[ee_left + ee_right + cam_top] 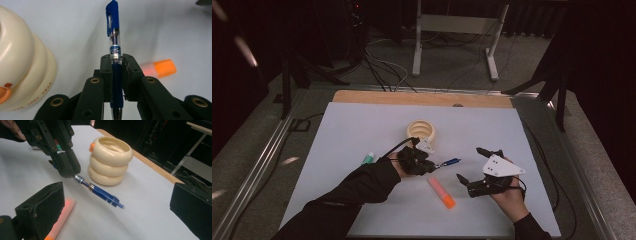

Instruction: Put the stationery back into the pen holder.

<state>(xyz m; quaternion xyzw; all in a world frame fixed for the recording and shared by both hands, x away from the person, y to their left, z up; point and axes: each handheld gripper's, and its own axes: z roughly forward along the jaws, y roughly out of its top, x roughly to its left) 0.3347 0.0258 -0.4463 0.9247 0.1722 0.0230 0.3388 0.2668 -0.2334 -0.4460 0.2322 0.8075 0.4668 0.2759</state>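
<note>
blue pen (113,27), orange highlighter (441,192), cream ringed holder (109,161), black left gripper (117,62).

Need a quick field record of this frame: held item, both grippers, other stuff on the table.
held item: blue pen, clamped near its grip section, clicker end pointing away from the gripper
left gripper: jaws shut on the pen, pen lifted off the surface
right gripper: jaws wide apart, nothing between them
cream ring-stack holder: upright on the white table, just beyond the left gripper
orange highlighter: lying flat between the two grippers
green-capped marker: lying beside the left sleeve
</note>
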